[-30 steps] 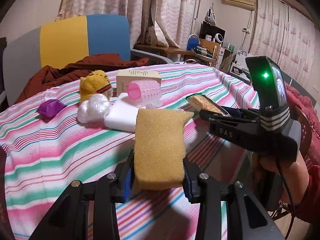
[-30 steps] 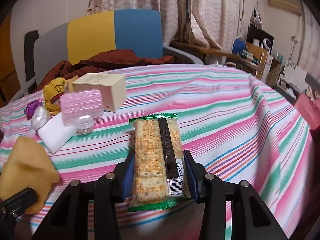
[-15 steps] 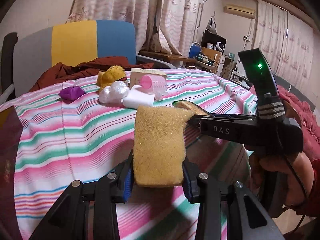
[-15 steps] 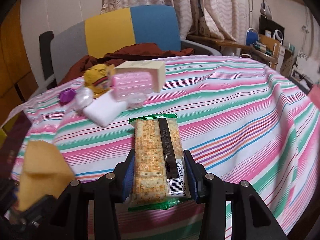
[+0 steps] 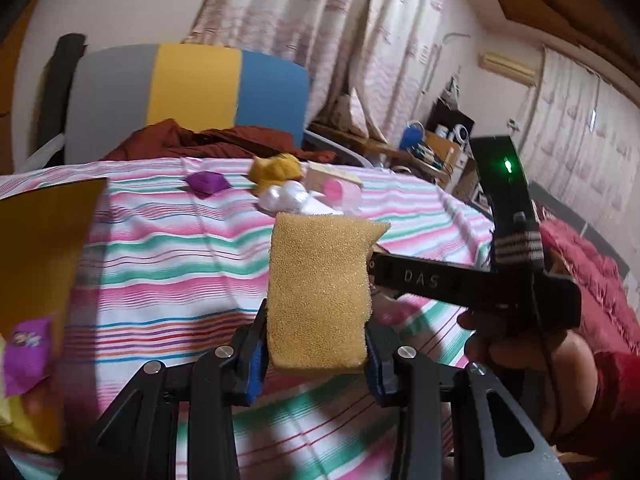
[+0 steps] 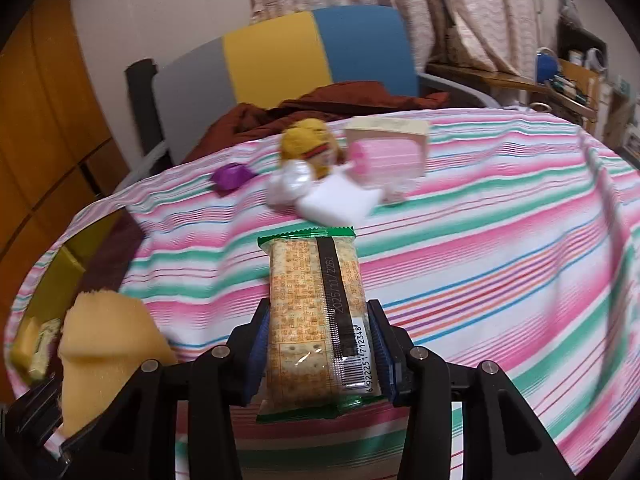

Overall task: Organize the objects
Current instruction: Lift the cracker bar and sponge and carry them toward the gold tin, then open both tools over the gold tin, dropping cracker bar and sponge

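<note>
My left gripper (image 5: 316, 356) is shut on a yellow sponge (image 5: 320, 292) and holds it upright above the striped tablecloth (image 5: 168, 248). My right gripper (image 6: 318, 344) is shut on a cracker packet (image 6: 316, 312) with a green-edged wrapper. The sponge also shows at the lower left of the right wrist view (image 6: 104, 348). The right gripper's body shows to the right of the sponge in the left wrist view (image 5: 472, 280). A yellow box (image 5: 40, 256) with small packets inside stands at the table's left edge.
At the far side of the table lie a purple wrapped item (image 6: 232, 176), a yellow plush toy (image 6: 310, 142), a clear plastic ball (image 6: 290, 186), a white block (image 6: 340, 204), a pink roller (image 6: 384, 160) and a cream box (image 6: 390, 128). A chair (image 6: 280, 56) stands behind.
Both grippers have pulled back from the cluster of objects and swung left, still holding the sponge and the cracker packet. The yellow box has come into view at the left.
</note>
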`<control>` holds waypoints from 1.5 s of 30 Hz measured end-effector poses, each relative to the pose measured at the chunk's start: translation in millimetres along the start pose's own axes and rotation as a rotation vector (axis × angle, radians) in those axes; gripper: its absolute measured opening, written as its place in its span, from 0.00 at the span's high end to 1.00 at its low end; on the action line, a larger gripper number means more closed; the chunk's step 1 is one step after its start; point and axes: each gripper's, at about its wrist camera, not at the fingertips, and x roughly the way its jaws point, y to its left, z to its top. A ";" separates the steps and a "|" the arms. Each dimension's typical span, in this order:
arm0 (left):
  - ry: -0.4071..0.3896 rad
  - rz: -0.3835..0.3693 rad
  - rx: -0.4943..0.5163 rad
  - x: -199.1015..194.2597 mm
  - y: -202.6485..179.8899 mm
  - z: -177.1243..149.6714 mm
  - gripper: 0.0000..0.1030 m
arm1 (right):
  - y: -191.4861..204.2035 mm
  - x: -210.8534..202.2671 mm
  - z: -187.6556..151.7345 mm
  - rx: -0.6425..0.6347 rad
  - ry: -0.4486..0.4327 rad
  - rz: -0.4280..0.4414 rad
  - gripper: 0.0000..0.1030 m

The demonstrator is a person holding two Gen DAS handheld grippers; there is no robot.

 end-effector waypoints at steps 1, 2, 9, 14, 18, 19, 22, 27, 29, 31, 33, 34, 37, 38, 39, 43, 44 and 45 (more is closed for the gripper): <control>-0.006 0.005 -0.012 -5.3 4.2 0.9 0.62 | 6.7 -1.4 -0.3 -0.007 -0.001 0.014 0.55; -0.013 0.013 -0.026 -11.1 8.8 1.7 0.62 | 12.7 -2.8 -0.6 -0.013 -0.003 0.025 0.55; -0.060 0.084 -0.133 -44.1 45.8 7.0 0.62 | 59.2 -10.3 -1.5 -0.052 0.004 0.116 0.55; -0.102 0.158 -0.176 -66.6 76.0 13.6 0.62 | 88.8 -14.4 -0.3 -0.078 0.014 0.175 0.55; -0.106 0.227 -0.235 -77.4 109.2 17.6 0.62 | 122.4 -15.4 3.8 -0.114 0.021 0.234 0.55; -0.102 0.243 -0.248 -78.9 117.7 18.6 0.62 | 130.0 -14.9 4.3 -0.124 0.024 0.246 0.55; -0.084 0.291 -0.295 -85.3 146.4 21.3 0.62 | 164.6 -12.0 6.5 -0.178 0.039 0.292 0.55; -0.074 0.353 -0.369 -97.9 189.6 21.4 0.62 | 223.4 3.0 10.2 -0.283 0.082 0.343 0.55; -0.063 0.379 -0.395 -102.4 204.6 21.9 0.62 | 240.0 11.4 10.2 -0.306 0.111 0.347 0.55; -0.048 0.394 -0.405 -104.4 217.5 24.6 0.62 | 257.2 24.9 9.8 -0.315 0.157 0.355 0.55; -0.034 0.417 -0.401 -105.3 229.3 28.8 0.62 | 269.3 39.7 9.6 -0.300 0.201 0.362 0.55; -0.029 0.423 -0.400 -105.6 232.6 29.8 0.62 | 274.5 46.2 10.0 -0.286 0.217 0.364 0.55; -0.017 0.433 -0.420 -105.0 241.4 30.6 0.62 | 282.7 66.6 10.8 -0.230 0.258 0.387 0.52; -0.012 0.435 -0.429 -104.2 245.1 30.4 0.62 | 284.0 68.7 10.2 -0.217 0.268 0.382 0.46; -0.009 0.434 -0.437 -103.6 247.8 29.4 0.62 | 282.4 67.9 8.3 -0.197 0.273 0.384 0.40; 0.009 0.455 -0.448 -99.1 253.9 26.8 0.62 | 270.3 52.8 3.3 -0.191 0.233 0.386 0.34; 0.015 0.460 -0.455 -97.0 255.9 26.0 0.62 | 265.8 48.7 3.3 -0.187 0.220 0.386 0.33; 0.018 0.462 -0.460 -96.5 256.1 26.5 0.62 | 260.3 43.0 2.3 -0.180 0.204 0.390 0.32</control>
